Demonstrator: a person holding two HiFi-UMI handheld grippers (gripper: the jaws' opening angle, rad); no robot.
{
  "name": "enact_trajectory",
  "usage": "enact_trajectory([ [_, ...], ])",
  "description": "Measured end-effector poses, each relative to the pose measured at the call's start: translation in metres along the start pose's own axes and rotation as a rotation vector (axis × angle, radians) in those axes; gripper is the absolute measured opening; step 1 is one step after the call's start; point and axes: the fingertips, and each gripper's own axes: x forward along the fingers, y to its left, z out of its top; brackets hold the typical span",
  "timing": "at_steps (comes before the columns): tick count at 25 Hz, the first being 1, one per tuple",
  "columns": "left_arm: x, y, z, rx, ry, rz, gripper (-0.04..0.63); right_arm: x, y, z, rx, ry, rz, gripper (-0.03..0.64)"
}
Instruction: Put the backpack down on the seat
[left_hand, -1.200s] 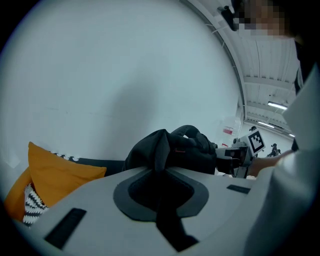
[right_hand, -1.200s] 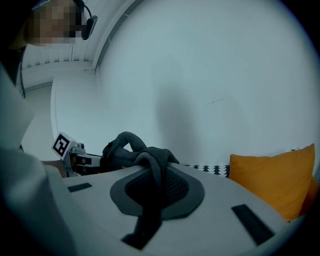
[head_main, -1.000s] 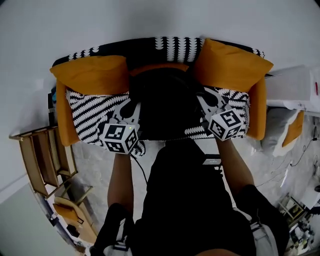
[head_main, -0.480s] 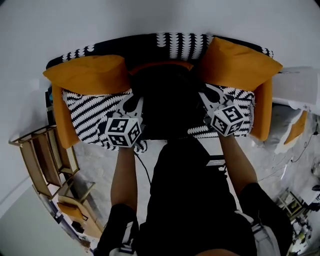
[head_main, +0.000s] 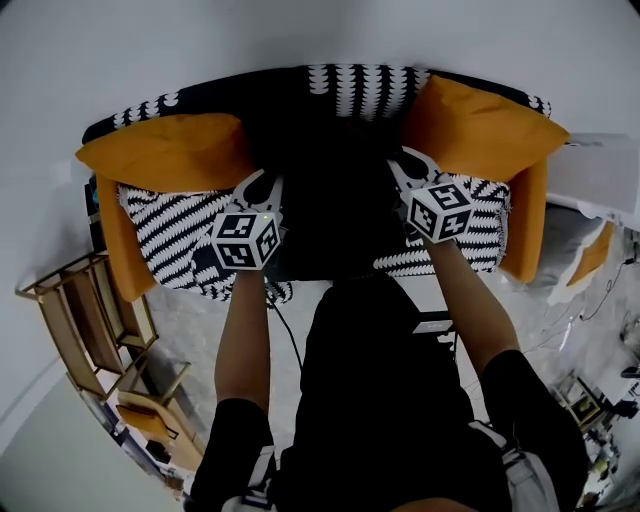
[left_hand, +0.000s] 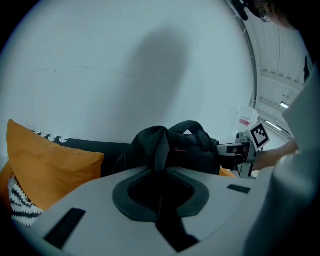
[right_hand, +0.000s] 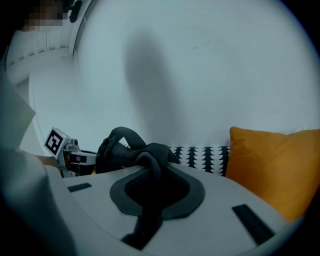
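A black backpack (head_main: 335, 195) is in the middle of a black-and-white patterned sofa (head_main: 175, 225), between two orange cushions (head_main: 165, 150) (head_main: 480, 125). My left gripper (head_main: 265, 195) is at the bag's left side and my right gripper (head_main: 400, 172) at its right side. In the left gripper view, the left gripper (left_hand: 160, 170) is shut on a fold of the backpack (left_hand: 175, 147). In the right gripper view, the right gripper (right_hand: 152, 175) is shut on a black strap of the backpack (right_hand: 125, 147). Whether the bag's bottom rests on the seat is hidden.
The sofa backs onto a plain white wall (head_main: 320, 40). Wooden chair frames (head_main: 90, 320) stand on the floor at the left. A white unit (head_main: 600, 175) and a grey seat with an orange cushion (head_main: 585, 250) are at the right. The person's body fills the lower middle.
Both grippers have carried the backpack farther toward the sofa's backrest. The bag now covers the orange strip that showed behind it.
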Motion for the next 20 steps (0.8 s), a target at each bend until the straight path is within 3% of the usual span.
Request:
enact_trajectory([
  [5, 0.029, 0.019, -0.002, -0.043, 0.041, 0.033, 0.046, 0.026, -0.017, -0.004, -0.019, 0.034, -0.025, 0.046],
  [10, 0.056, 0.032, -0.006, -0.036, 0.101, 0.032, 0.046, 0.053, -0.037, -0.011, 0.042, 0.072, -0.035, 0.046],
  [20, 0.096, 0.059, -0.012, -0.042, 0.167, 0.075, 0.051, 0.094, -0.062, -0.02, 0.024, 0.136, -0.049, 0.051],
])
